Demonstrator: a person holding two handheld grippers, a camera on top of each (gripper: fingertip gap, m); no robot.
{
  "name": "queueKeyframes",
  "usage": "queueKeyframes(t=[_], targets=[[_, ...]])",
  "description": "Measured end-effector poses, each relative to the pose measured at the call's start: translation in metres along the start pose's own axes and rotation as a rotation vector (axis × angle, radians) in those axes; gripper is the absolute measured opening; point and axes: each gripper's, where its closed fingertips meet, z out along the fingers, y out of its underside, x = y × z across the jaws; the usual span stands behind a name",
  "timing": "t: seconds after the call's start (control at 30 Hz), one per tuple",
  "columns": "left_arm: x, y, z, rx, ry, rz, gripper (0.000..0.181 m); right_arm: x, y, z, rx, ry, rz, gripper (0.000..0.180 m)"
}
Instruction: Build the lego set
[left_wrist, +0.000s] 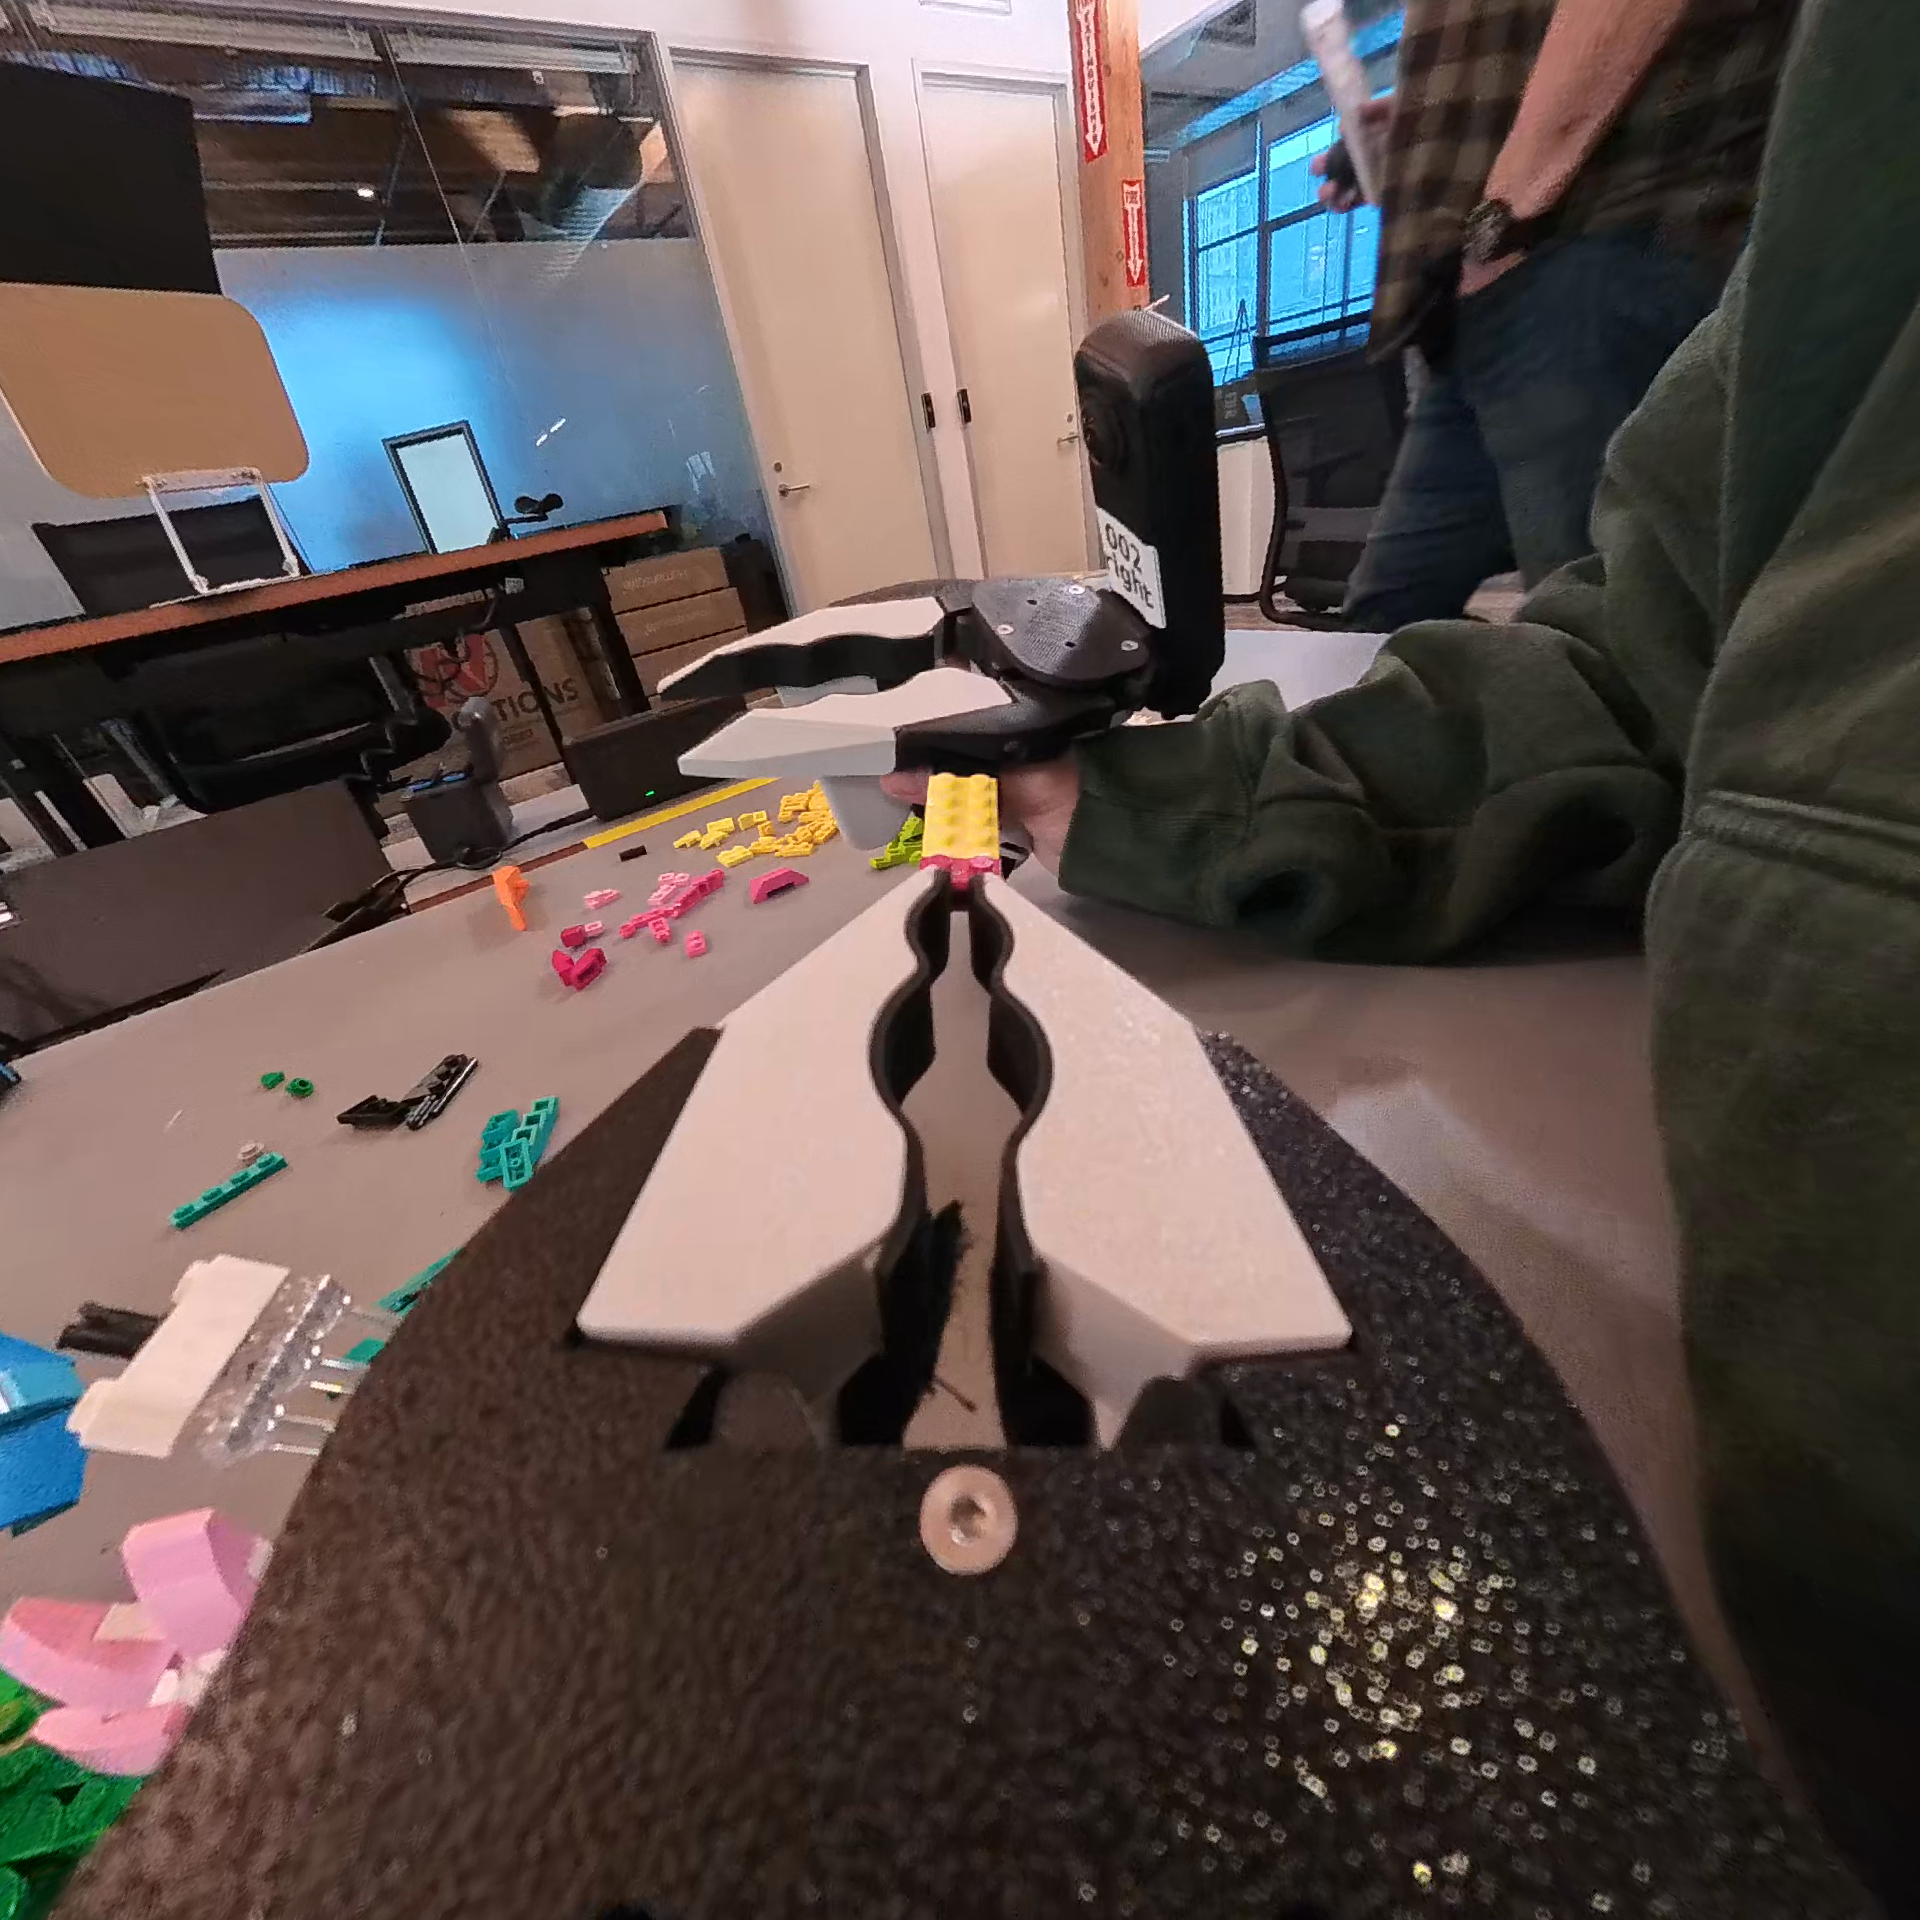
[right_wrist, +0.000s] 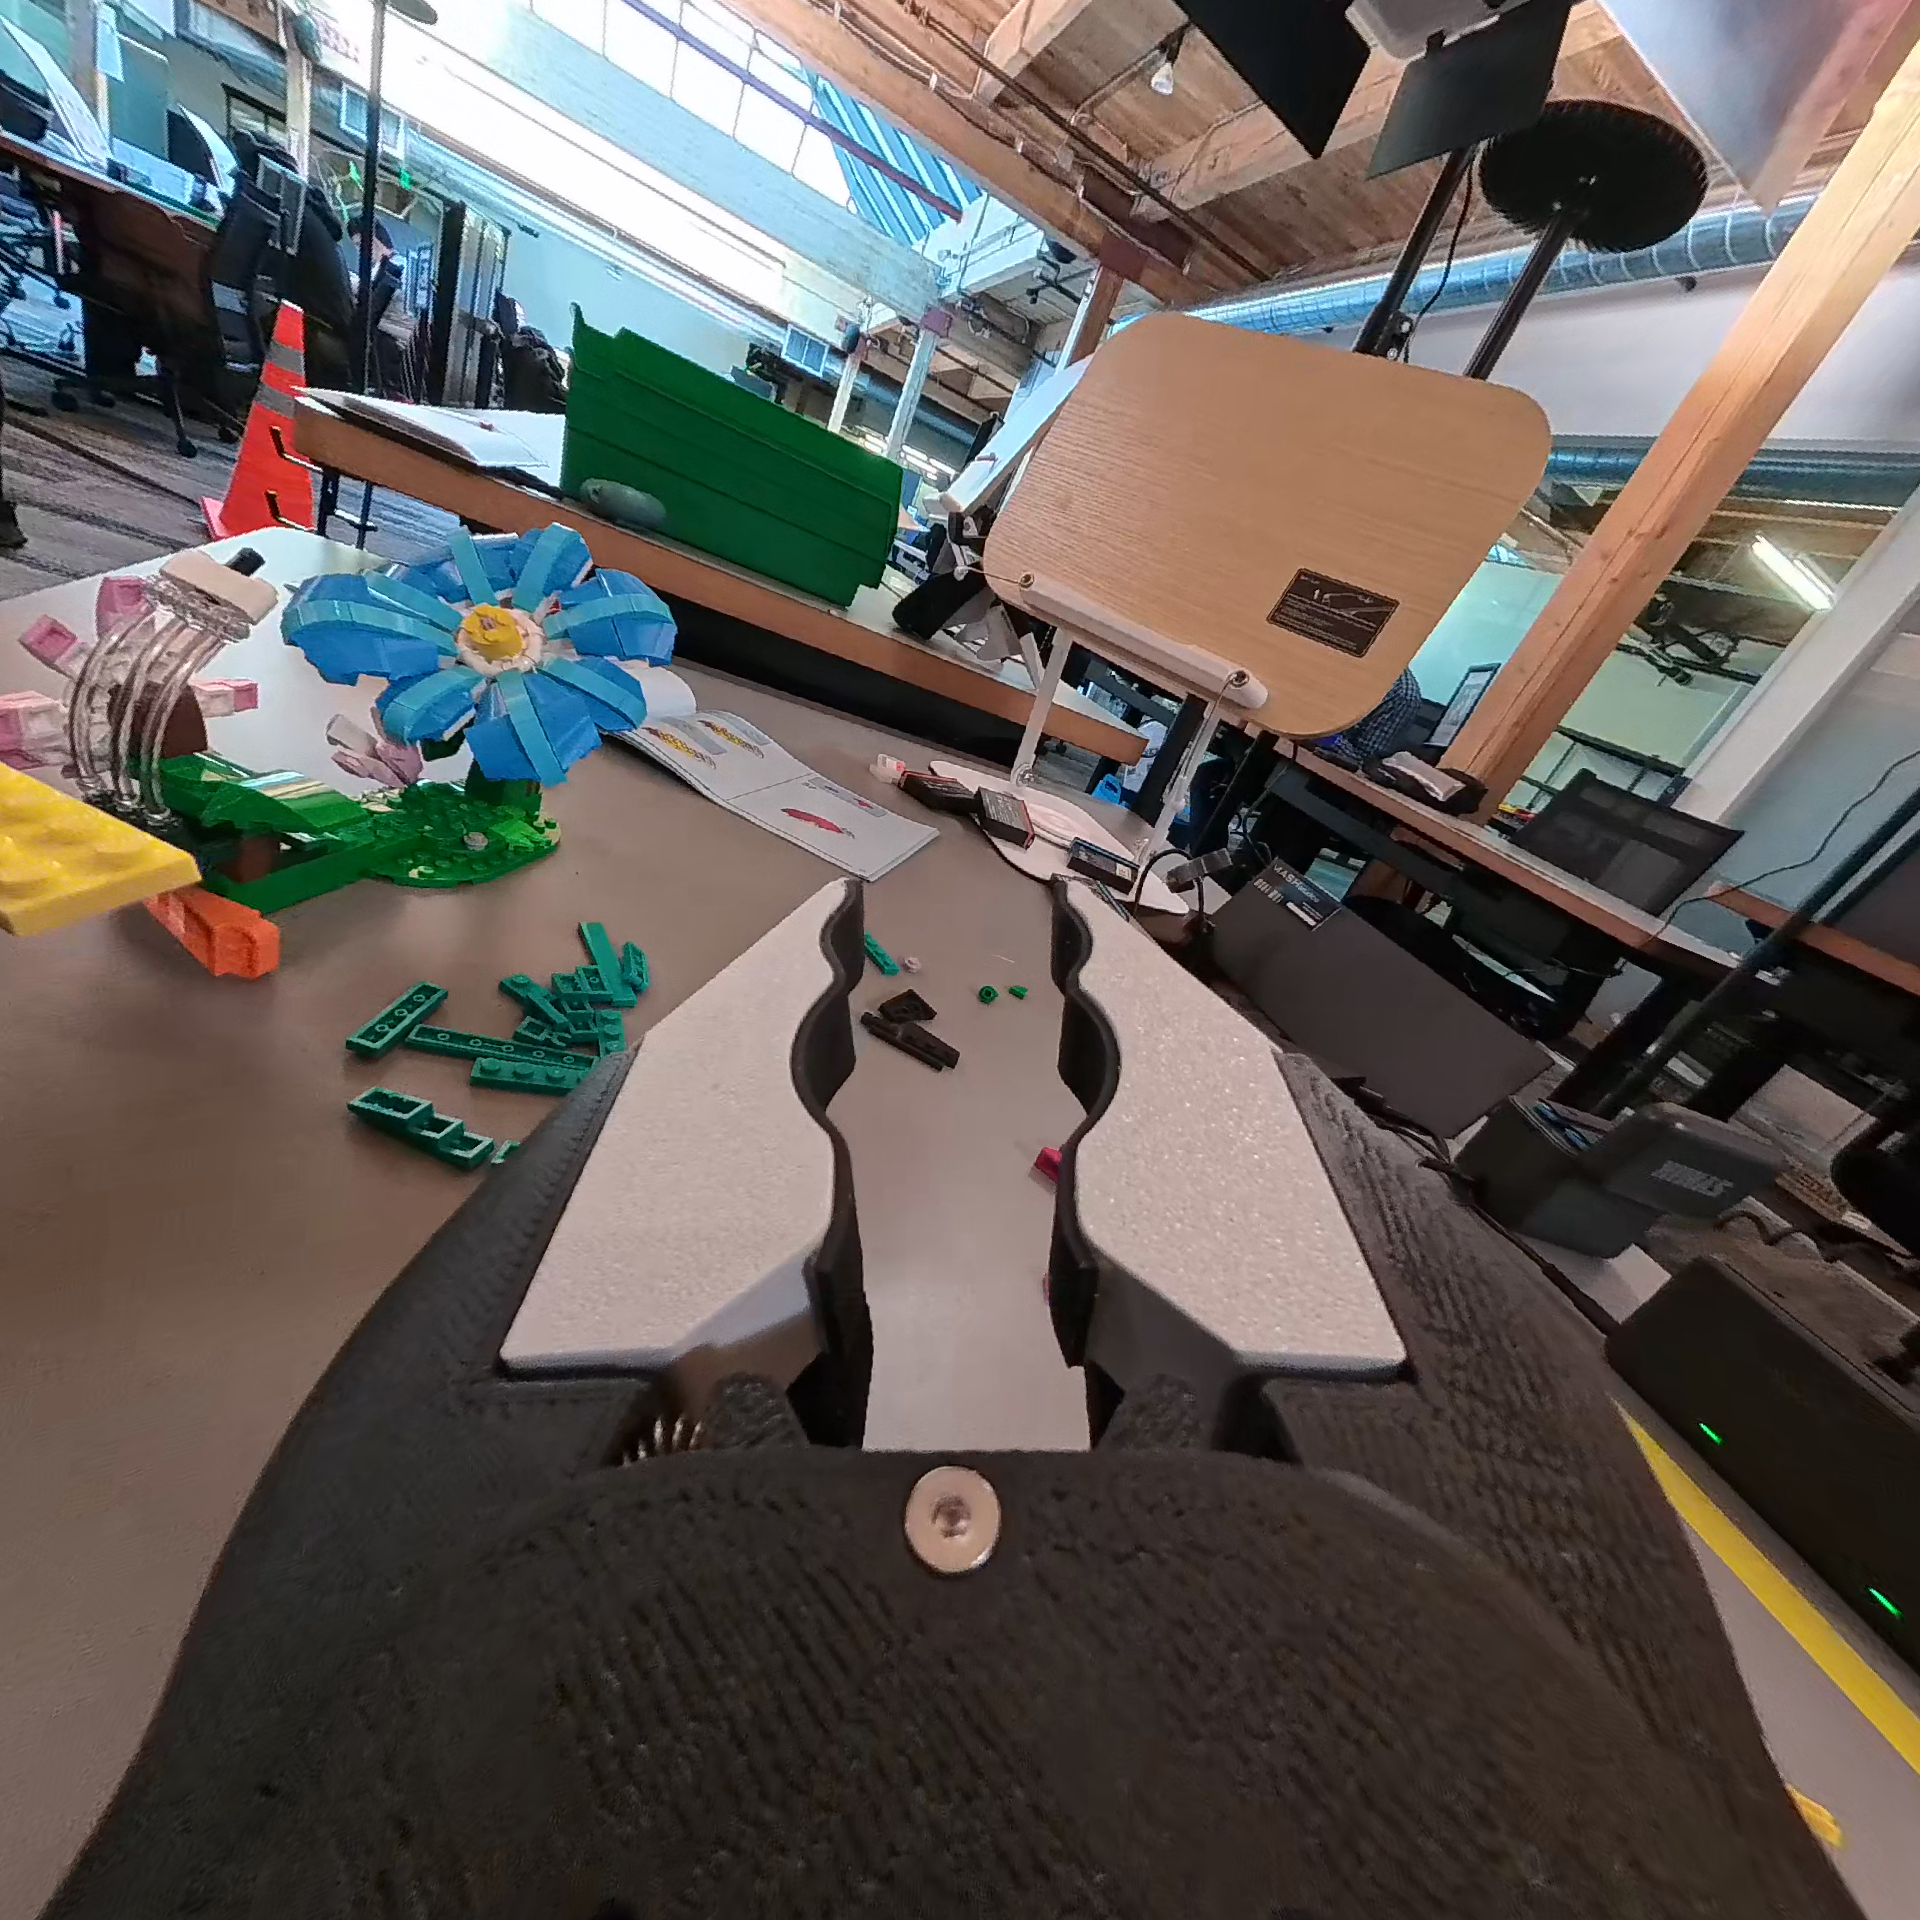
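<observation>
Left wrist view: left claw (left_wrist: 961, 883) closed narrow on a small assembly, its tips pinching the pink base (left_wrist: 968, 871) of a yellow studded plate (left_wrist: 960, 814) that stands up beyond them. To the left of the claw, on the grey bench (left_wrist: 416, 1018), nearest first: a white-and-clear piece (left_wrist: 208, 1361), teal plates (left_wrist: 516, 1141), black pieces (left_wrist: 416, 1096), a scatter of pink pieces (left_wrist: 644, 920), one orange piece (left_wrist: 510, 896), then a scatter of yellow pieces (left_wrist: 769, 831). Just past the held plate, the right claw (left_wrist: 717, 727) hangs above the bench, gripped by a hand in a green sleeve (left_wrist: 1351, 800). A person in a plaid shirt (left_wrist: 1558, 156) stands farther back.

Right wrist view: right claw (right_wrist: 956, 894) spread wide, holding nothing. Between its fingers (right_wrist: 717, 1122) the bench (right_wrist: 208, 1195) shows with black pieces (right_wrist: 909, 1029) and tiny green studs (right_wrist: 997, 994). Left of the claw: teal plates (right_wrist: 499, 1039), then the yellow plate (right_wrist: 73, 862) with an orange brick (right_wrist: 218, 935) under it at the frame edge, then the built model on its green base (right_wrist: 416, 831), bearing a blue flower (right_wrist: 499, 649). Beyond the claw tips lies an open instruction booklet (right_wrist: 790, 790); behind that, a wooden board on a stand (right_wrist: 1247, 530).
</observation>
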Motion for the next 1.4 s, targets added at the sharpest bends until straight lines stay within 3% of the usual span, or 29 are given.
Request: queueKeyframes(t=[1.4], targets=[[-0.0032,-0.0003,-0.0005,0.001,-0.016,-0.011,0.000,-0.0025,0.0005,-0.0003,-0.001,-0.019,0.012,0.032]])
